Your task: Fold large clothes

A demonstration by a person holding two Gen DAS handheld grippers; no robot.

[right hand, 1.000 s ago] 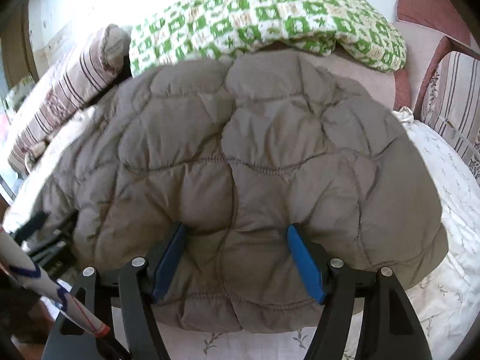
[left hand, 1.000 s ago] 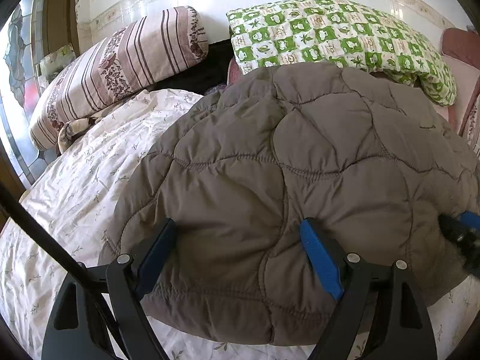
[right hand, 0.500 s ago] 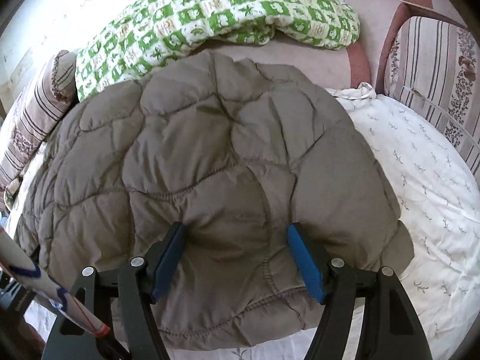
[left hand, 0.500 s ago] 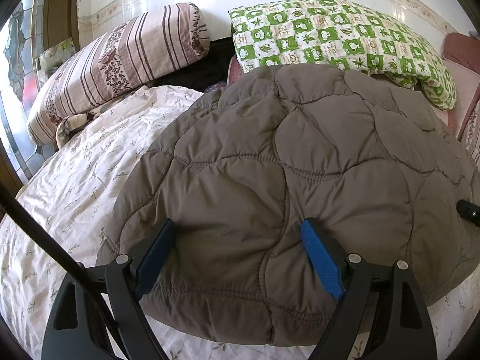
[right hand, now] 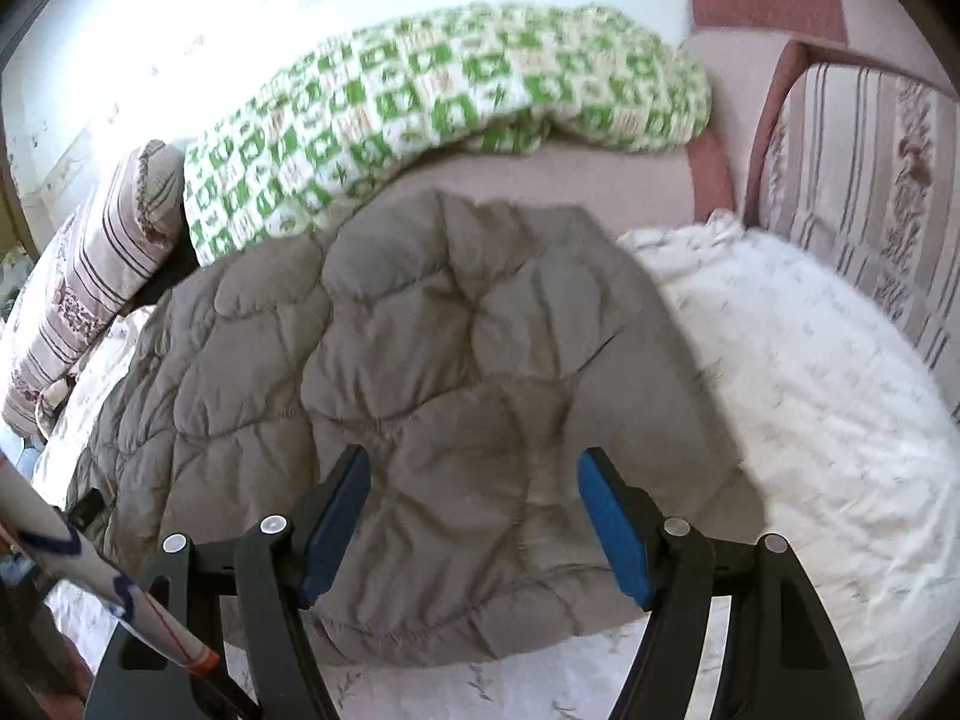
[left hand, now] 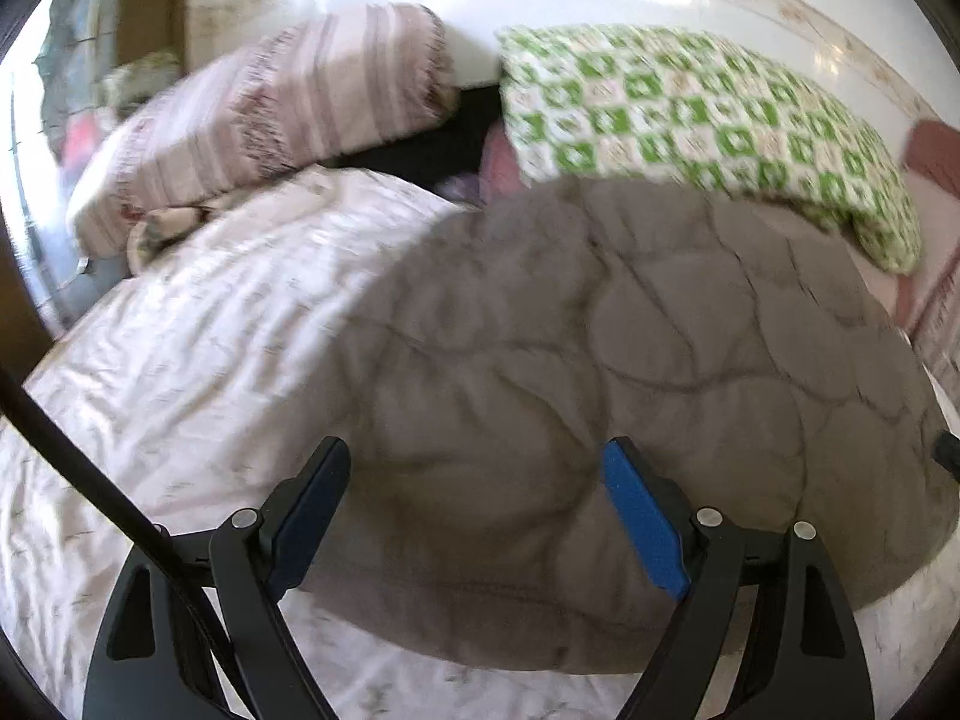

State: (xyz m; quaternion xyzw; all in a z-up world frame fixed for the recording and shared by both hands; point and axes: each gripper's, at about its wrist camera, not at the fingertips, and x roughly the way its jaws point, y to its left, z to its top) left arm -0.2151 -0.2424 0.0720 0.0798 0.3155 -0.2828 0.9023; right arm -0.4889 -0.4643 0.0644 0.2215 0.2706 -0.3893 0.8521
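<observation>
A large brown quilted jacket (left hand: 600, 372) lies spread on the white floral bed sheet (left hand: 198, 324). It also shows in the right wrist view (right hand: 432, 372). My left gripper (left hand: 477, 492) is open and empty, hovering above the jacket's near left hem. My right gripper (right hand: 474, 504) is open and empty, above the jacket's near right part, close to its hem. A bit of the right gripper shows at the right edge of the left wrist view (left hand: 948, 456).
A striped pillow (left hand: 264, 114) and a green checked pillow (left hand: 690, 120) lie at the head of the bed. A striped padded bed side (right hand: 864, 192) stands to the right. Bare sheet (right hand: 810, 396) lies right of the jacket.
Both grippers have swung outward: the left view now shows more sheet on the left, the right view more sheet on the right. Both stay open. The jacket has not moved.
</observation>
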